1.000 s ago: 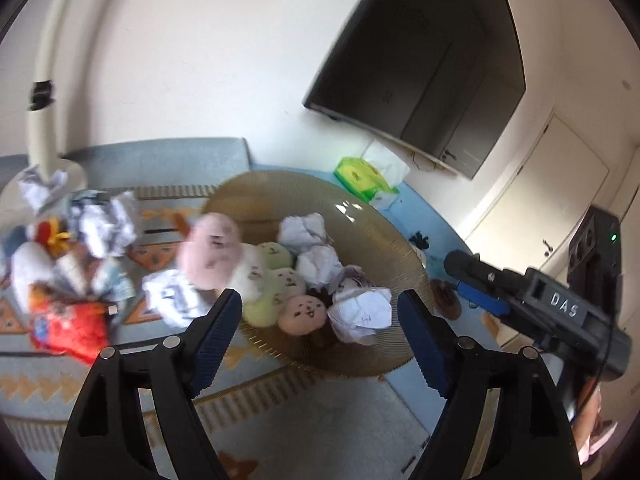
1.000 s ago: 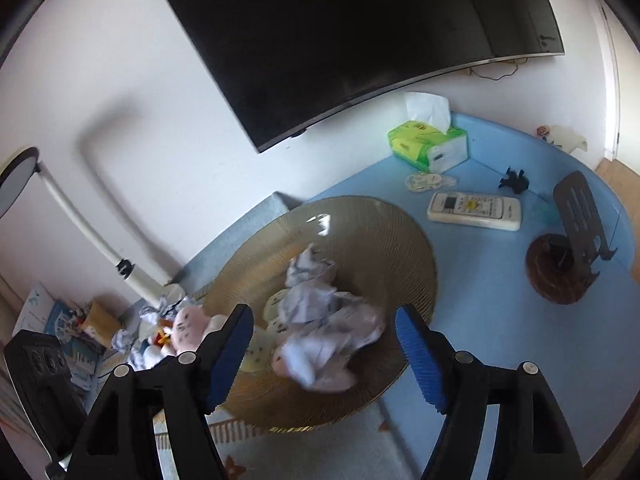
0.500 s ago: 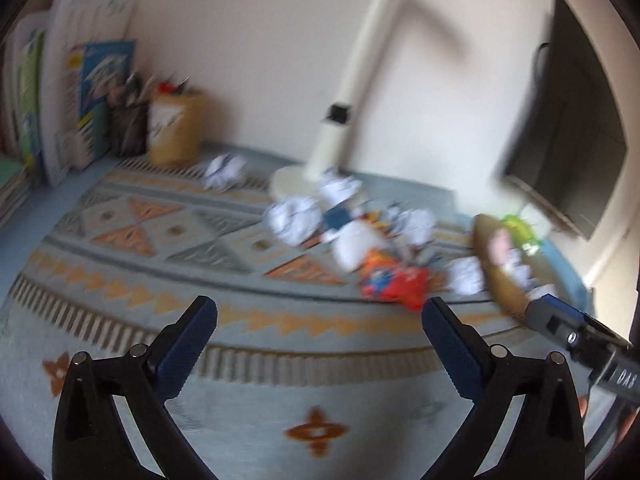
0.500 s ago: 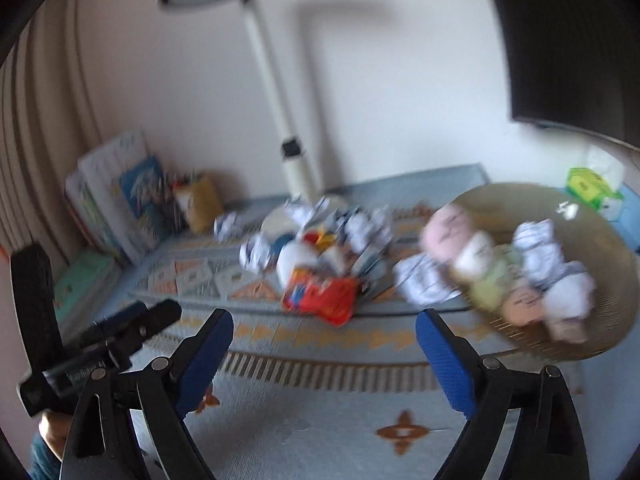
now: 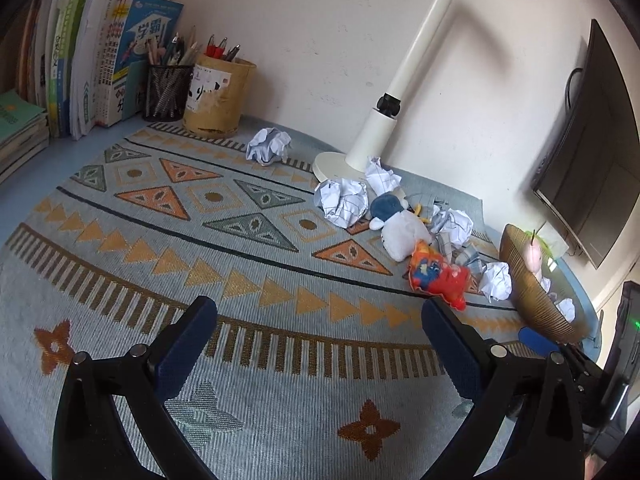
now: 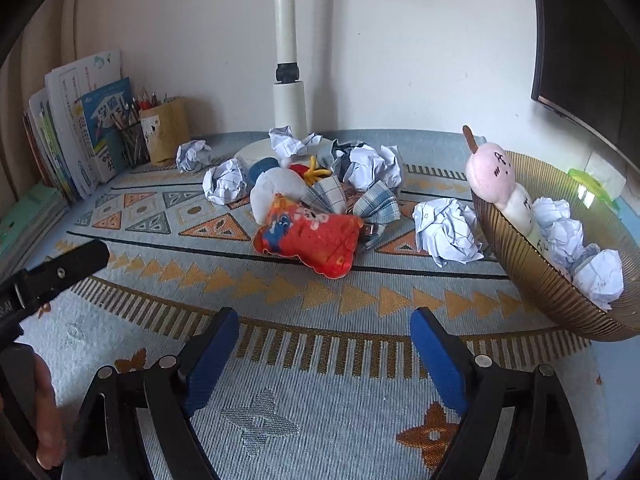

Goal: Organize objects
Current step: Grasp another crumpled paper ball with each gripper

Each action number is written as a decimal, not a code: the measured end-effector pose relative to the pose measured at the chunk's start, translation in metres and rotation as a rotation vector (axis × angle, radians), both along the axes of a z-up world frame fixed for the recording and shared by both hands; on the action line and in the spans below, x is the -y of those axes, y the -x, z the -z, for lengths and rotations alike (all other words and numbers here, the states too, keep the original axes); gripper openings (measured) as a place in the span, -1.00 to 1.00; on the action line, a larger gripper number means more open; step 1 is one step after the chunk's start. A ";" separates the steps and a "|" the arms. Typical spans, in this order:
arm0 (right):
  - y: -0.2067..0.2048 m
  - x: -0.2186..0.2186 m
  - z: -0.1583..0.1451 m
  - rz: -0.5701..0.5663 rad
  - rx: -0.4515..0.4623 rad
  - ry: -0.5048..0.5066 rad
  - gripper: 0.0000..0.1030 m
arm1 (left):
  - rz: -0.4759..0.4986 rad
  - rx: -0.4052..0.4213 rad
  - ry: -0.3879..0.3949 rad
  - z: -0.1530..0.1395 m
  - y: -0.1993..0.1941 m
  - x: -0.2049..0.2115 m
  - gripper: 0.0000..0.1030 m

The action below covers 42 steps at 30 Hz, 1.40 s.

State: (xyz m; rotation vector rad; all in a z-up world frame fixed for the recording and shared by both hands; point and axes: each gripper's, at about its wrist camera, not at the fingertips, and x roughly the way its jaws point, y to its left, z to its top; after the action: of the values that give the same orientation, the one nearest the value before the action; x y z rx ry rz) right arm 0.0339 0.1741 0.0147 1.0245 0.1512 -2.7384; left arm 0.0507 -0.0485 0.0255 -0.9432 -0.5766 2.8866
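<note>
Both claws are wide apart and hold nothing. The left gripper [image 5: 318,338] hangs over the front part of the mat [image 5: 168,240], and the right gripper [image 6: 324,338] hangs over the front part too, nearer the bowl [image 6: 532,276]. The front of the left tool shows at the left edge of the right wrist view.

The things to tidy sit in a heap near the back edge of the mat — right in front of the lamp [image 6: 289,112]. A red toy [image 6: 310,236] lies at the front of the heap. Just behind it, touching it, is a white and blue plush [image 6: 276,190]. Paper balls lie around them: one [image 6: 225,184] to the left, one [image 6: 372,166] behind, and one more [image 6: 194,155] off by itself near the pen cup [image 6: 168,130]. A checked cloth [image 6: 374,204] lies beside the red toy.

One paper ball [image 6: 446,228] lies right next to the bowl, on its left. The bowl sits at the right edge of the mat. In it are a pink plush [image 6: 490,176] on a stick and some more paper balls [image 6: 564,236].

Books [image 5: 92,52] stand at the back left corner, beside the pen cup — and a dark screen [image 5: 592,152] hangs on the wall at the right.
</note>
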 end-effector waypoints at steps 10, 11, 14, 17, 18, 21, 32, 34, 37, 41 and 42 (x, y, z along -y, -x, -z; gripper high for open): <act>-0.002 0.004 -0.003 0.008 -0.019 -0.018 0.70 | -0.016 -0.001 -0.016 0.001 -0.001 0.004 0.99; -0.001 0.004 -0.003 0.009 -0.018 -0.015 0.70 | -0.016 -0.001 -0.018 0.001 -0.001 0.004 0.99; -0.001 0.002 -0.004 0.017 -0.020 -0.007 0.71 | -0.020 0.003 -0.029 0.002 0.000 0.007 0.99; 0.001 0.001 -0.003 0.018 -0.011 -0.003 0.71 | -0.022 0.006 -0.044 0.002 0.000 0.009 0.99; 0.002 0.002 -0.003 0.011 -0.003 -0.002 0.71 | -0.022 0.012 -0.048 0.002 0.001 0.009 0.99; 0.012 0.006 0.001 -0.034 0.075 -0.008 0.71 | 0.036 0.082 -0.080 0.001 0.012 0.016 0.98; 0.098 0.113 -0.053 -0.244 0.068 -0.023 0.89 | 0.079 0.106 0.053 -0.042 0.136 0.075 0.97; 0.120 0.130 -0.047 -0.249 0.066 -0.028 0.89 | 0.104 0.122 0.057 -0.031 0.167 0.075 0.97; 0.152 0.149 -0.033 -0.256 0.074 -0.046 0.89 | 0.075 0.150 0.080 -0.011 0.211 0.077 0.97; 0.183 0.156 -0.013 -0.265 0.104 -0.067 0.89 | 0.055 0.183 0.049 0.007 0.250 0.081 0.96; 0.189 0.156 -0.008 -0.265 0.121 -0.065 0.88 | 0.051 0.183 0.072 0.009 0.255 0.079 0.88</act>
State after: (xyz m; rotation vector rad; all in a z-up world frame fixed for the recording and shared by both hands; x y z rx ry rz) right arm -0.1553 0.0178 0.0228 1.0969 0.3333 -2.4418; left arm -0.2042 -0.1276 0.0164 -1.2235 -0.4533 2.8116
